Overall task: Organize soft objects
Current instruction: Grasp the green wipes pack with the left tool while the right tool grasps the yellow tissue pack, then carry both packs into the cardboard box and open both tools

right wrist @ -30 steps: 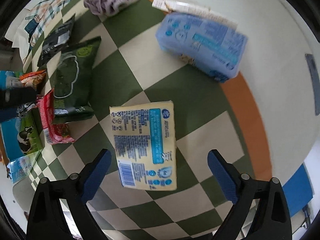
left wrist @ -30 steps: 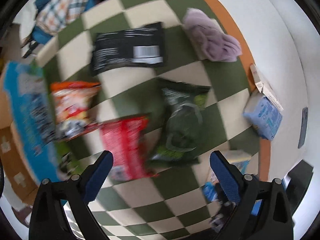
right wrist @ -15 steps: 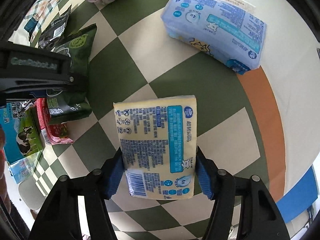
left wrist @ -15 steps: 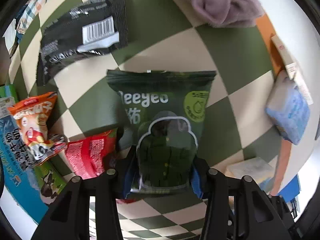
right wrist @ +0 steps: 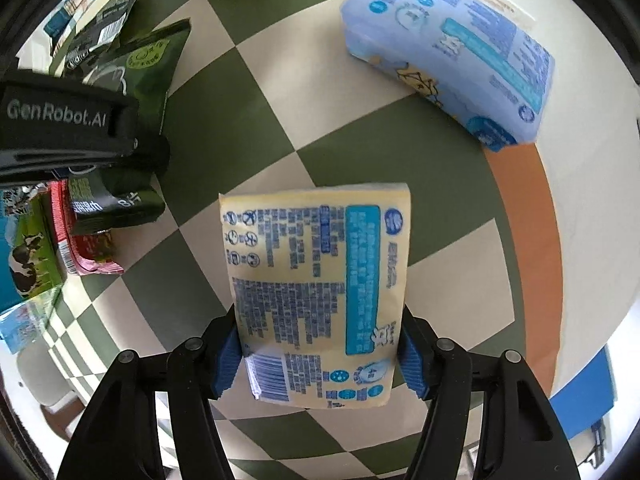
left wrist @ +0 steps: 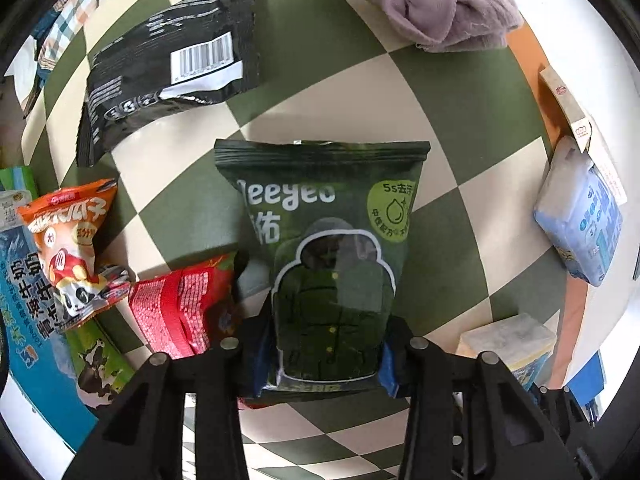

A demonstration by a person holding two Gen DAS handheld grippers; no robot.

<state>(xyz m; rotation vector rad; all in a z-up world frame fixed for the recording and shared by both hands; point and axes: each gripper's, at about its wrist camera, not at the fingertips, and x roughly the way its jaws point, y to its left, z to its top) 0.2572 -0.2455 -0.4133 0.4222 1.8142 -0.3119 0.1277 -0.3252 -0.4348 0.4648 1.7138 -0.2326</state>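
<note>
My left gripper [left wrist: 324, 356] is shut on the lower end of a dark green pouch [left wrist: 328, 248], which lies on the green-and-cream checkered mat [left wrist: 460, 136]. My right gripper [right wrist: 320, 356] is shut on a yellow tissue pack [right wrist: 316, 280] with blue print, gripped by its sides near the barcode end. The left gripper's black body [right wrist: 68, 132] shows in the right wrist view, over the green pouch [right wrist: 144, 60]. The yellow pack also shows at the lower right of the left wrist view [left wrist: 508, 340].
A black pouch [left wrist: 168, 84], a lilac towel [left wrist: 436, 4], an orange snack bag [left wrist: 68, 240], a red packet [left wrist: 180, 304] and a milk carton box [left wrist: 24, 304] lie around. A light-blue tissue pack [right wrist: 452, 52] sits by the mat's orange border [right wrist: 524, 200].
Both grippers went from wide open to shut: the left closed on the green pouch, the right on the yellow tissue pack. Both moved in closer to their packs.
</note>
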